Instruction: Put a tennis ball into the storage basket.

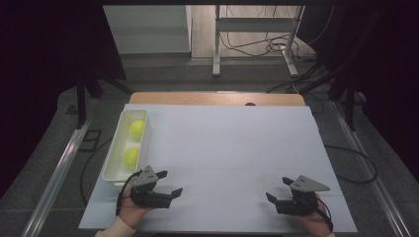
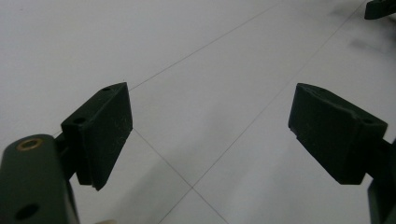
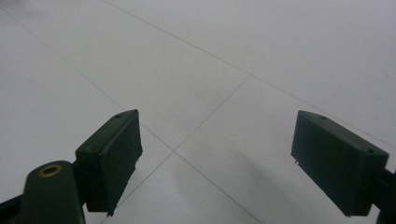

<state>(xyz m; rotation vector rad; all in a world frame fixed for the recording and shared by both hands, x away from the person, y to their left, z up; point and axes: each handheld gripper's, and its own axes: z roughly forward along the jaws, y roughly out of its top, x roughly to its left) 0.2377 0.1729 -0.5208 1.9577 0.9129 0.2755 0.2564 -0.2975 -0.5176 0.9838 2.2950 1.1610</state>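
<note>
Two yellow balls point(image 1: 134, 143) in the white tray point(image 1: 111, 163), just beyond the spread, empty left tongs point(image 1: 169, 182); right tongs point(image 1: 277, 189) spread too, well apart.

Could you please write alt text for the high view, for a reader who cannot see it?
A person holds the left gripper and right gripper, both open and empty, over a white table. At its left edge, a white tray holds two yellow-green balls.
</note>
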